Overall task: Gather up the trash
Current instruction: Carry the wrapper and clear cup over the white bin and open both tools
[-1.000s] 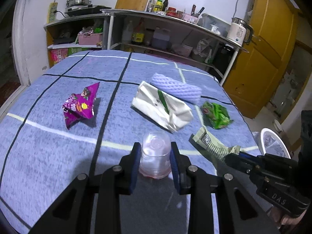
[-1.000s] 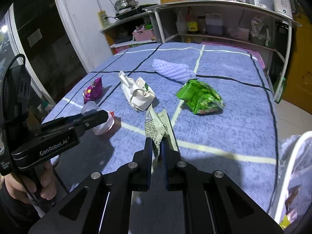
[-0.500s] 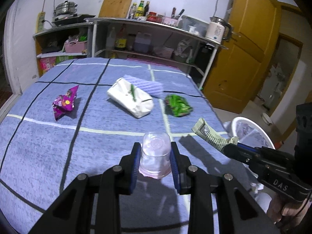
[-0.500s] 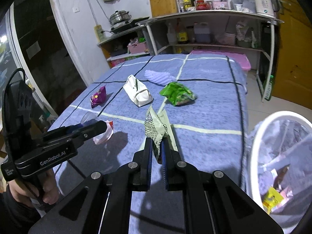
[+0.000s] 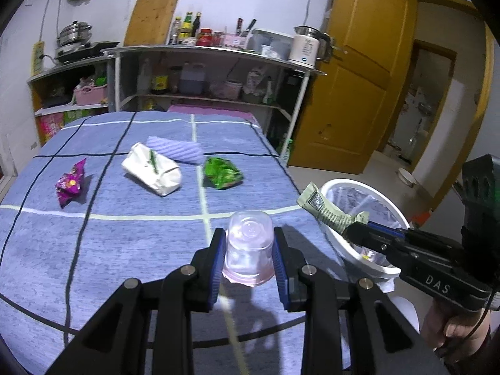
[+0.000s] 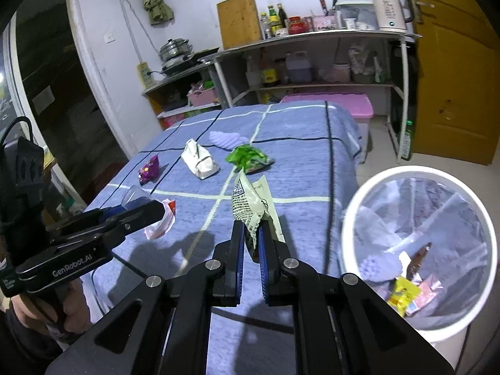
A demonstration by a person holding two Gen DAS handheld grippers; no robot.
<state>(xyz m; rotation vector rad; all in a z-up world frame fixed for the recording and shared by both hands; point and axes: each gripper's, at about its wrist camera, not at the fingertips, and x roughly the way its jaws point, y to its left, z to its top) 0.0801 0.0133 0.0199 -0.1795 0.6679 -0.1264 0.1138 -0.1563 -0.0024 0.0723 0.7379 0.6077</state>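
- Beside the white bin (image 5: 359, 187), in the left wrist view, the left tongs (image 5: 249, 251) are closed onto a clear plastic cup (image 5: 249, 247), held upside down with its pinkish rim toward the camera, above the near part of the desk (image 5: 125, 243).
- To drop it well, I judge the cup should travel toward the bin and be let go only once it is over the opening; the wall is thin, so a gentle squeeze avoids crushing it.
- On the bin's near side, the right tongs (image 5: 351, 234) pinch a pale green wrapper (image 5: 325, 207) at its twisted end, its free end hanging over the rim.
- Farther from the bin lie a green packet (image 5: 222, 173), a white bag (image 5: 151, 173), a lilac foam sleeve (image 5: 176, 150) and a purple wrapper (image 5: 70, 184), not yet collected.
- Left of the bin (image 6: 350, 218) in the right wrist view, the right tongs (image 6: 251, 243) are almost shut on the wrapper (image 6: 248, 206), which stands up between the pads over the desk edge, not over the opening.
- My advice: swing right until the wrapper is above the liner, then open wide, since light film may cling to a pad.
- The left tongs (image 6: 147, 211) hold the cup (image 6: 132, 194) well away from the bin.
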